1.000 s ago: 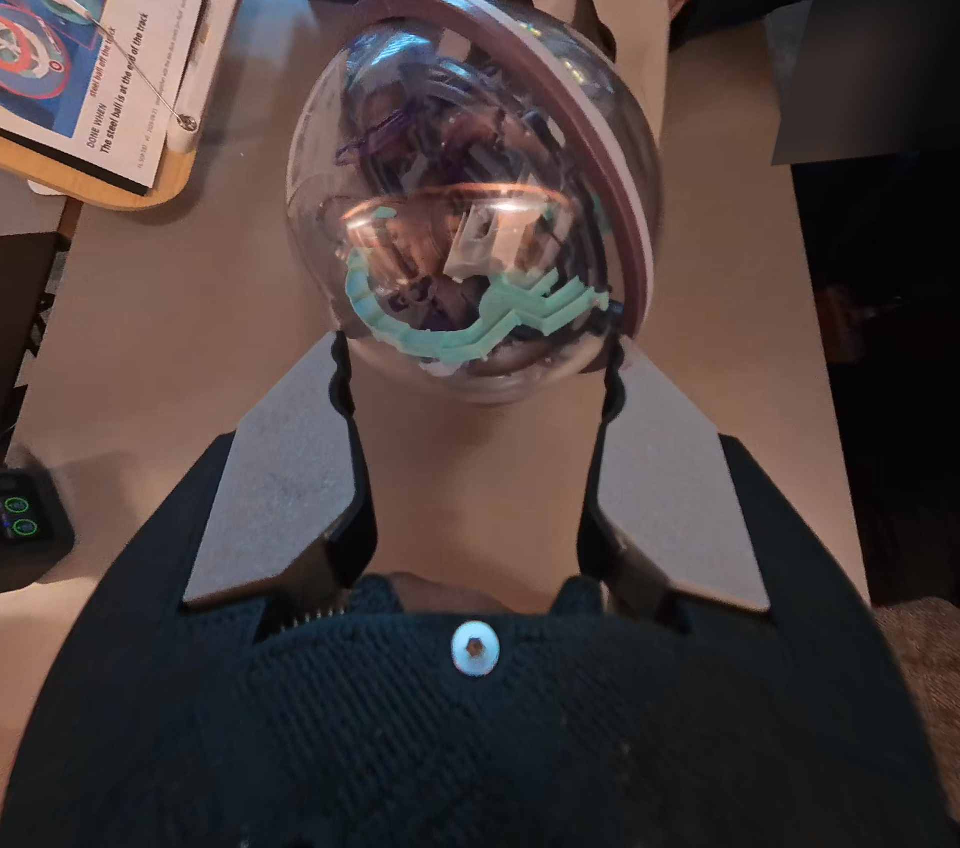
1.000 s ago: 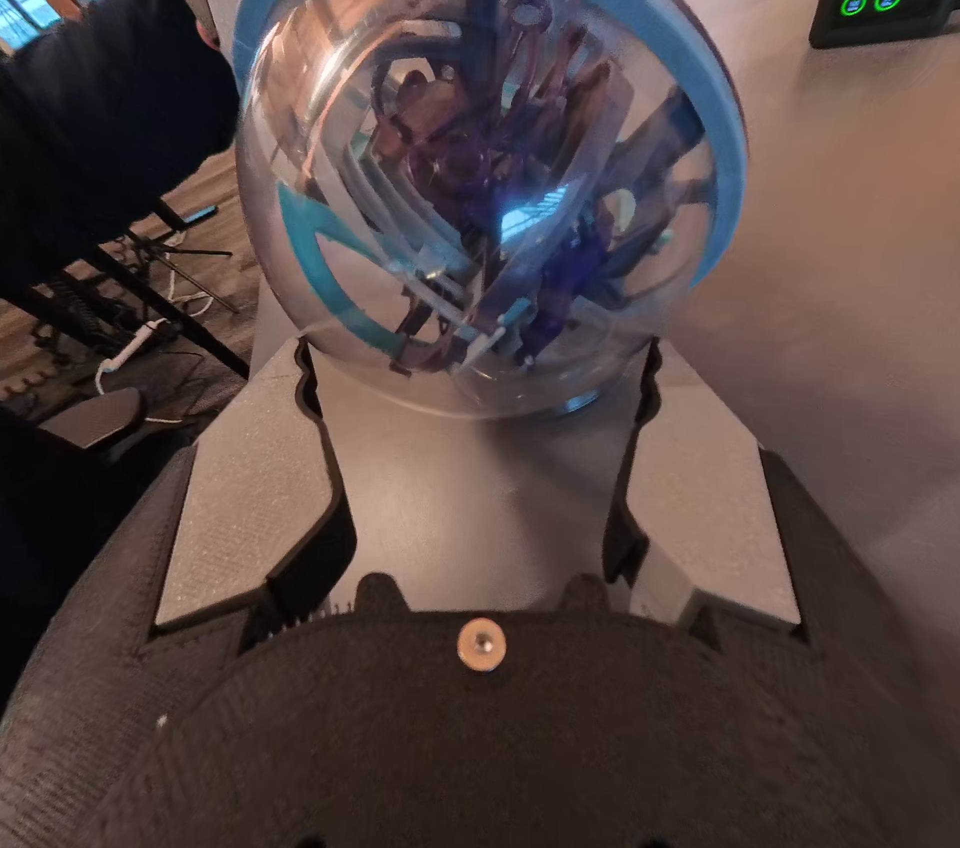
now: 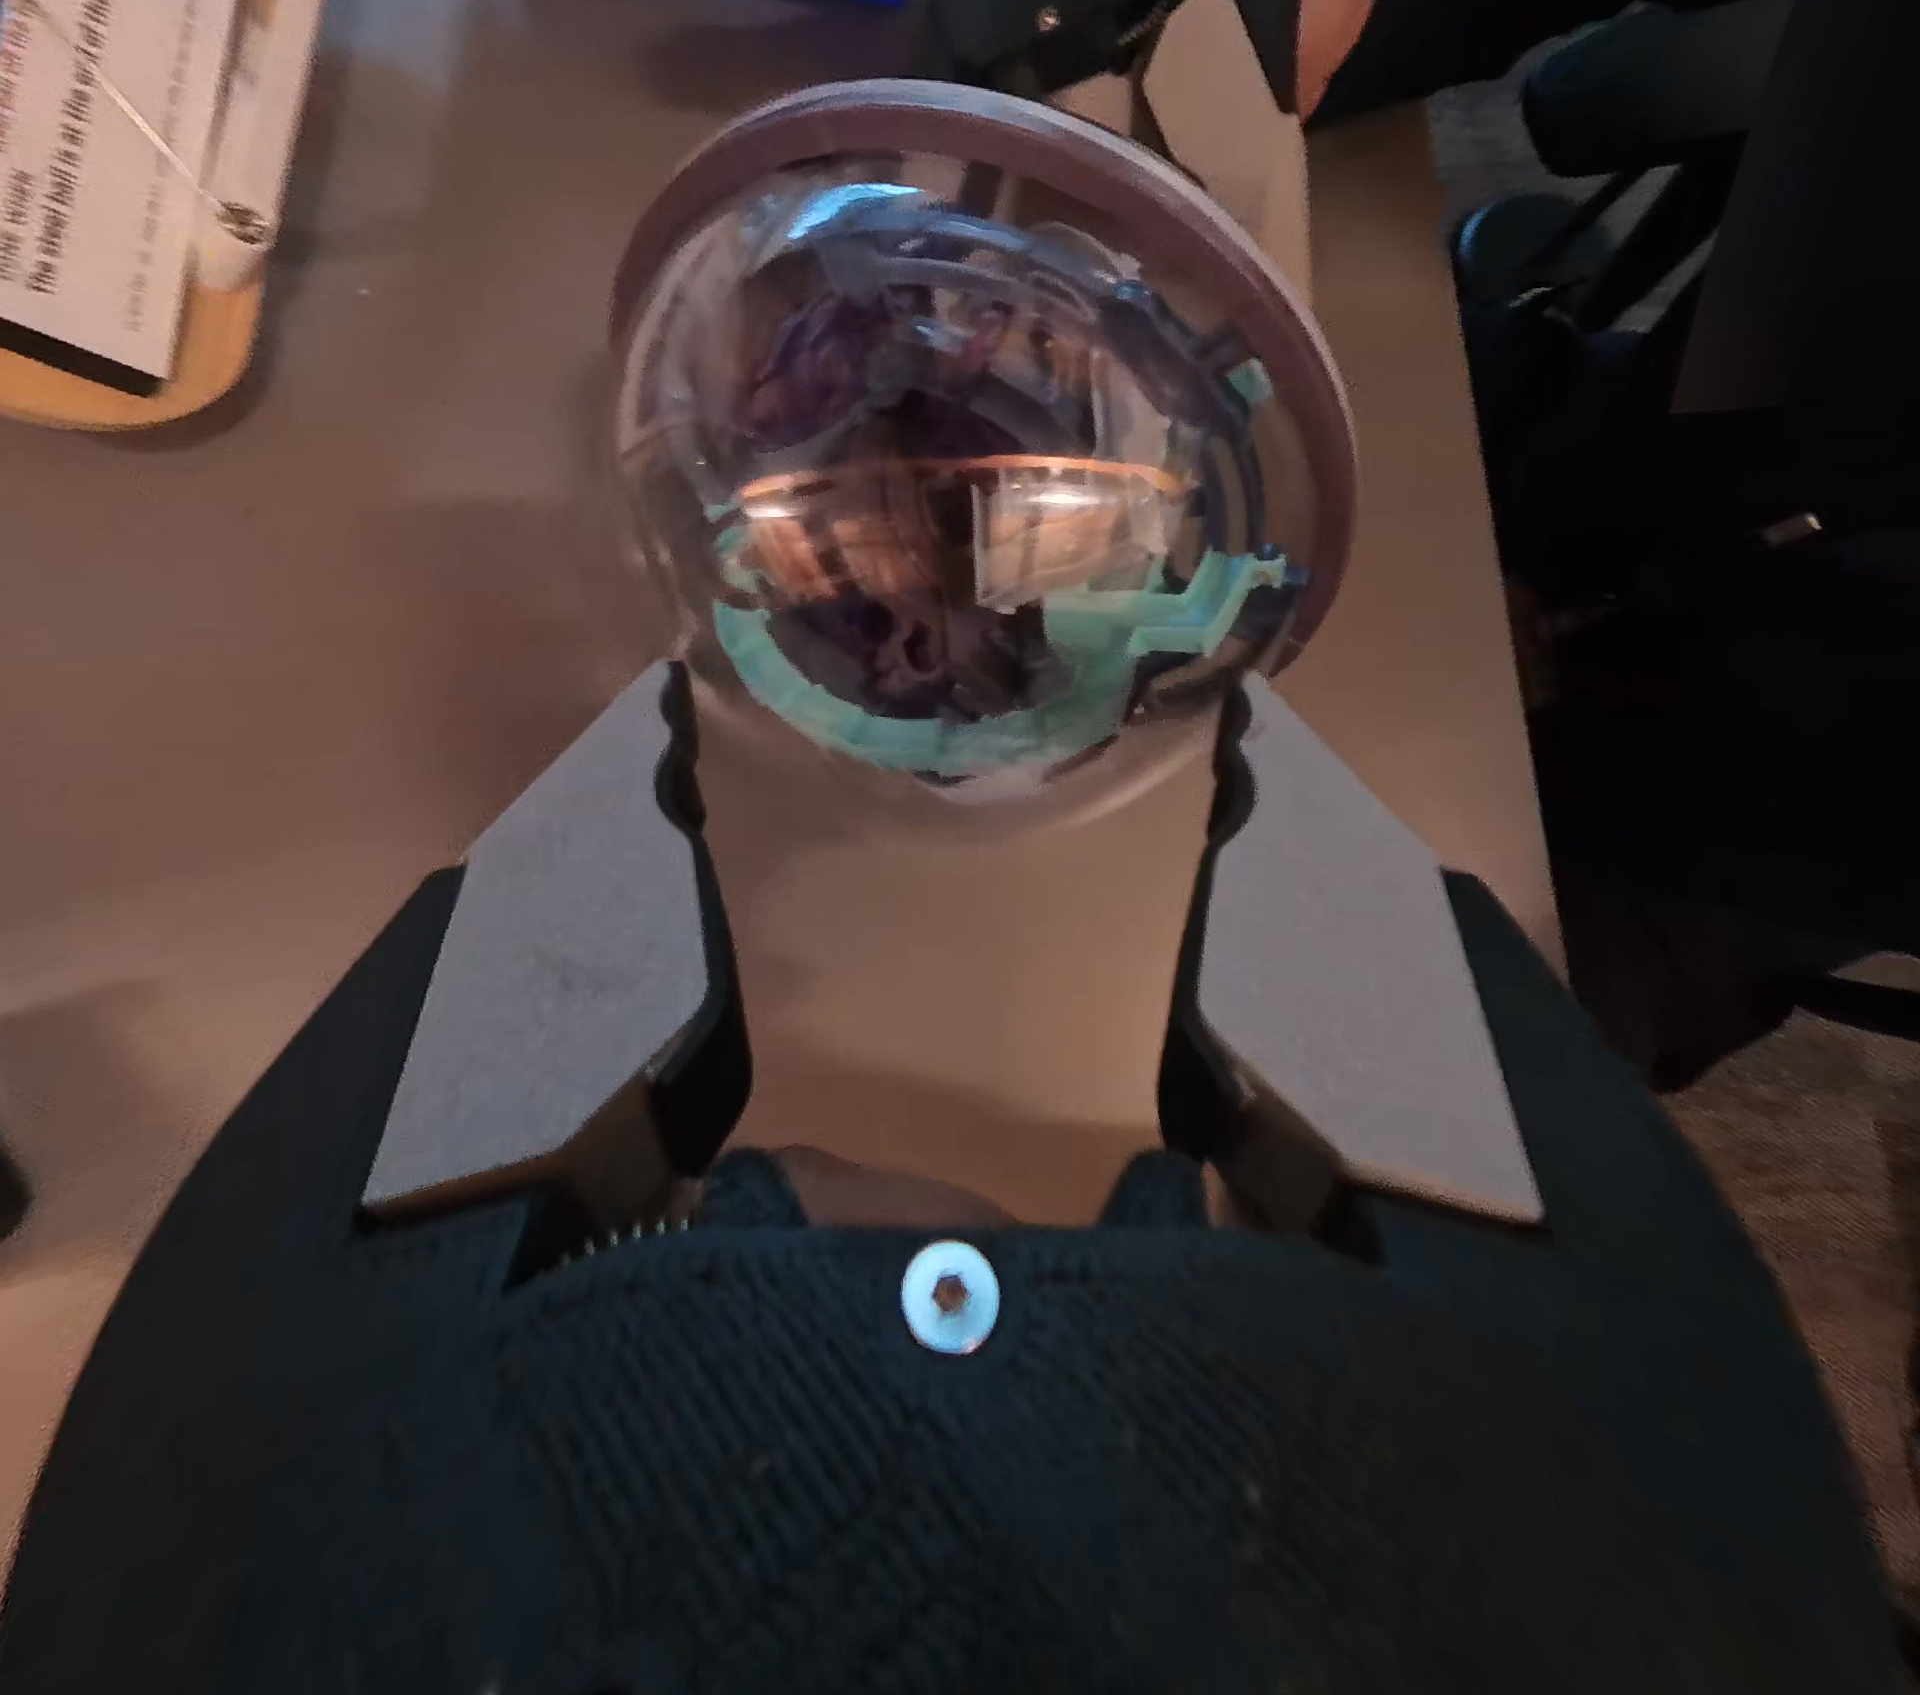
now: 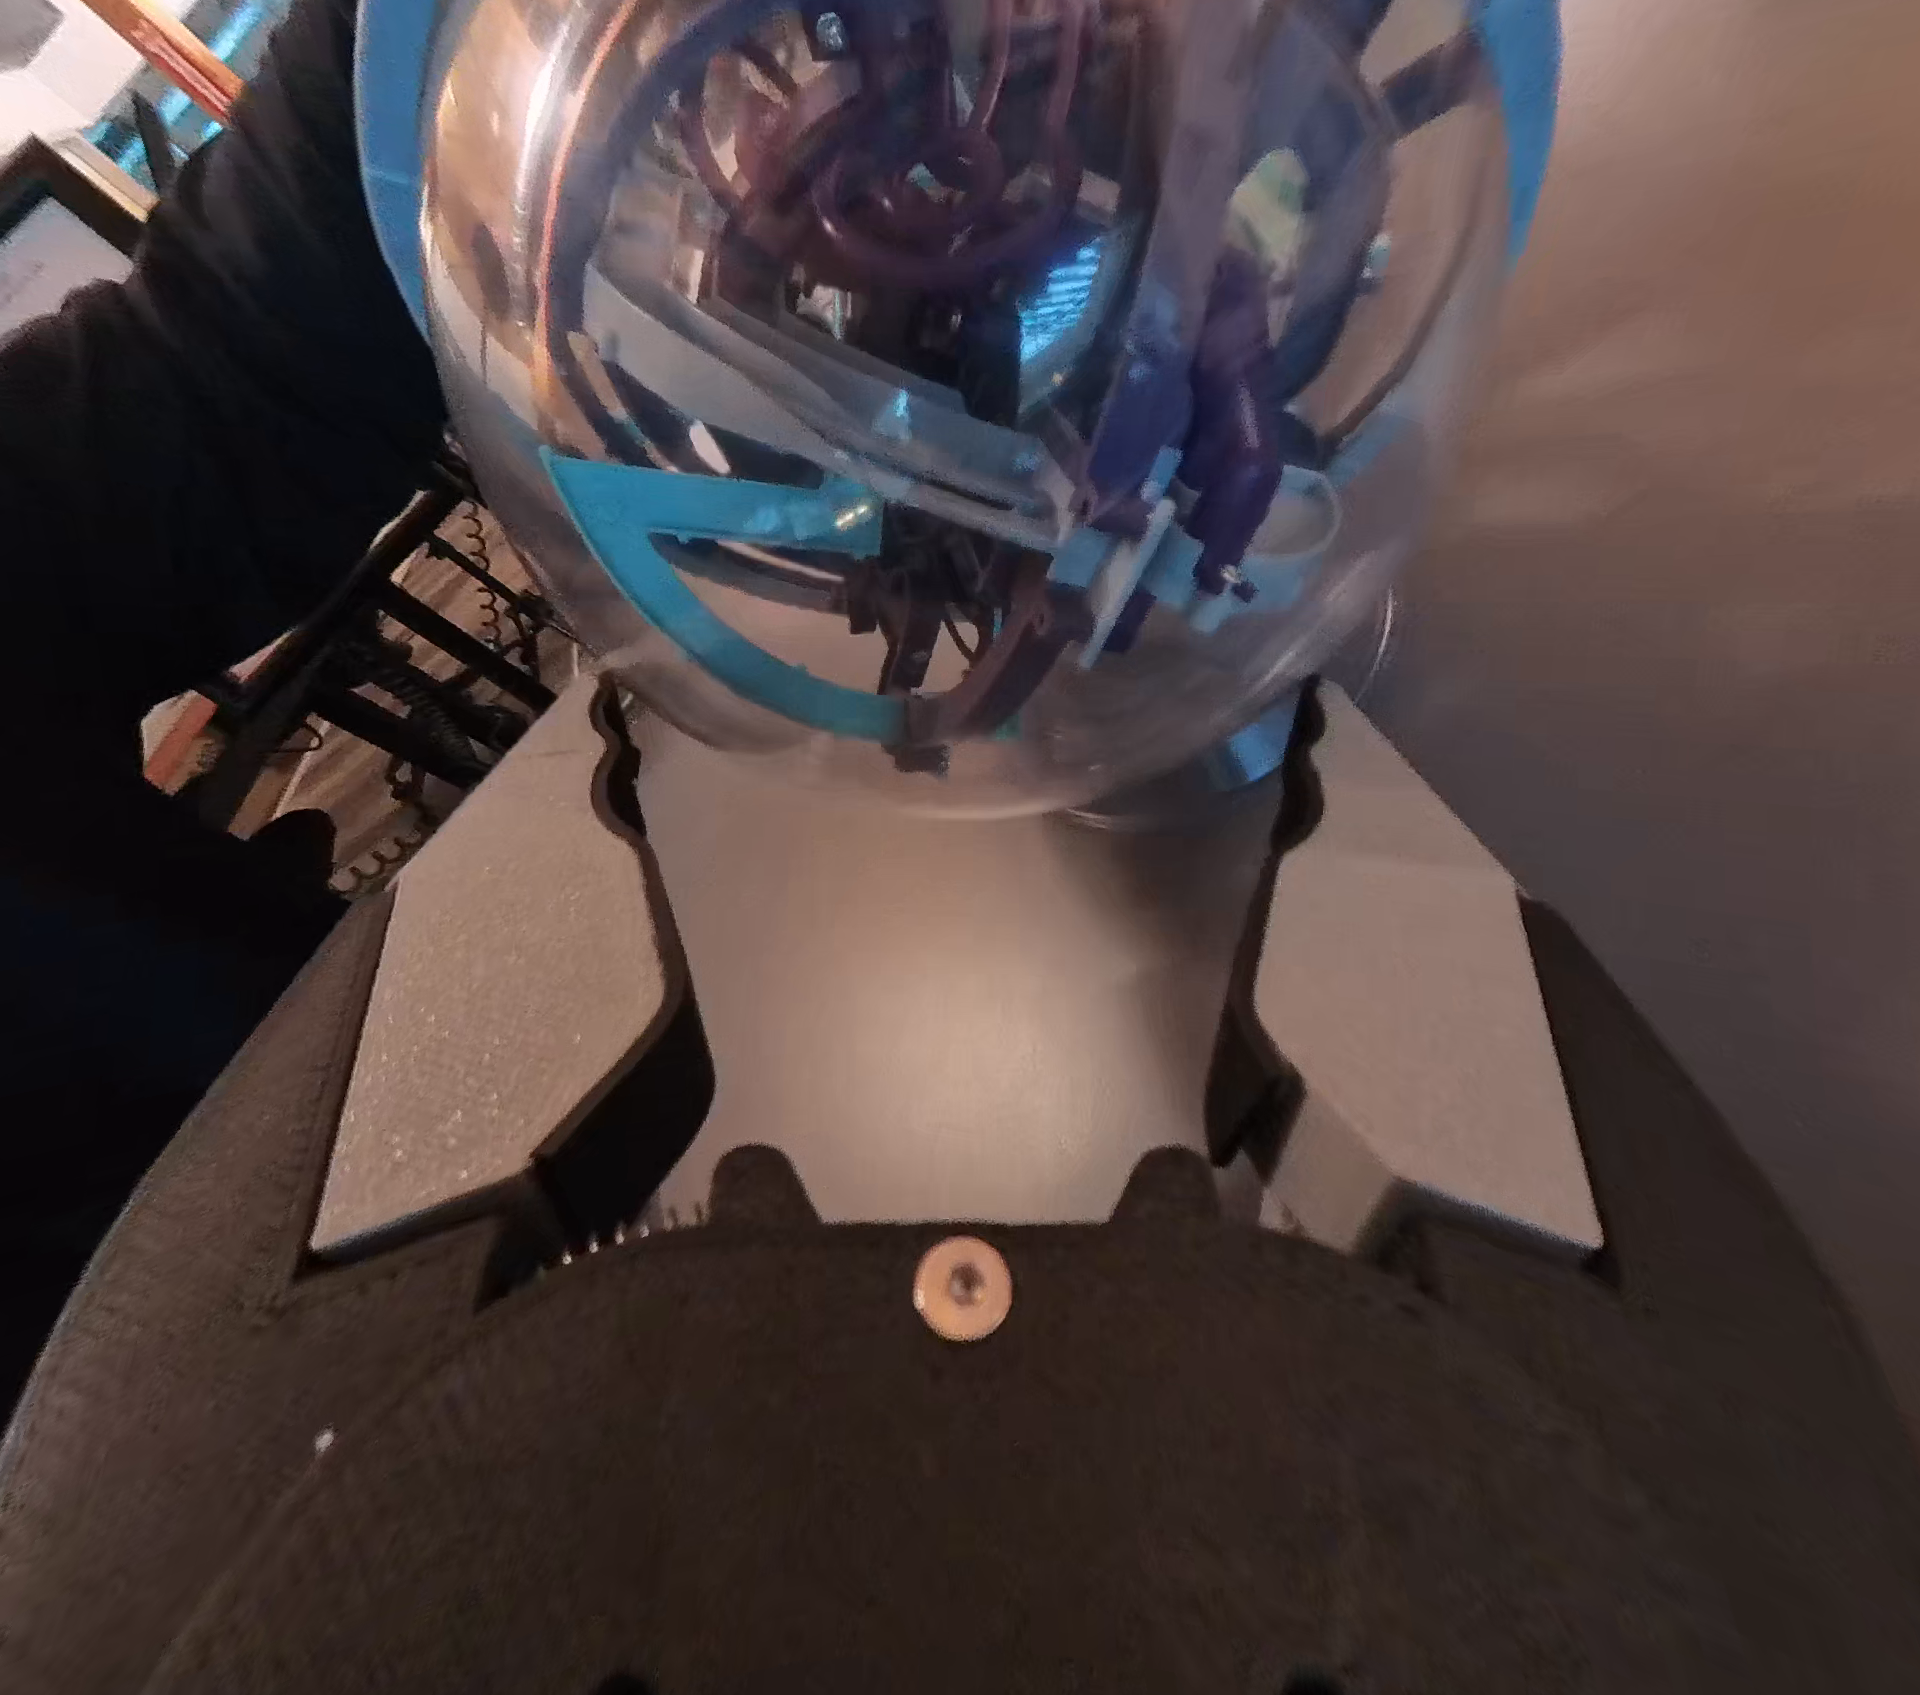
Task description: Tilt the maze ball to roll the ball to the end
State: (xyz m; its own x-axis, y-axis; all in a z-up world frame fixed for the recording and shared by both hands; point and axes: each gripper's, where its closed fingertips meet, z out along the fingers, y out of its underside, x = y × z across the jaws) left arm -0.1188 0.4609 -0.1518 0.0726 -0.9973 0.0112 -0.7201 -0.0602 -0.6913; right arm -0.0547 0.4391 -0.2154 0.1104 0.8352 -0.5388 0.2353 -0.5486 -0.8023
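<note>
Left wrist view: clear plastic maze ball (image 3: 977, 461) with mauve equator ring and mint-green track, held above tan table (image 3: 364, 606); left gripper (image 3: 956, 710) jaws spread wide, tips pressed against sphere's lower sides; steel ball not discernible.

Right wrist view: right gripper (image 4: 956, 741) jaws likewise apart, cradling sphere; progress unjudgeable, tilting seemingly unfinished.

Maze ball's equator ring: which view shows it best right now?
The left wrist view: the ring arcs unbroken over the maze ball, from the upper left round to the lower right. The right wrist view sits closer, so its ring runs off the top edge and shows only as two side bands.
</note>
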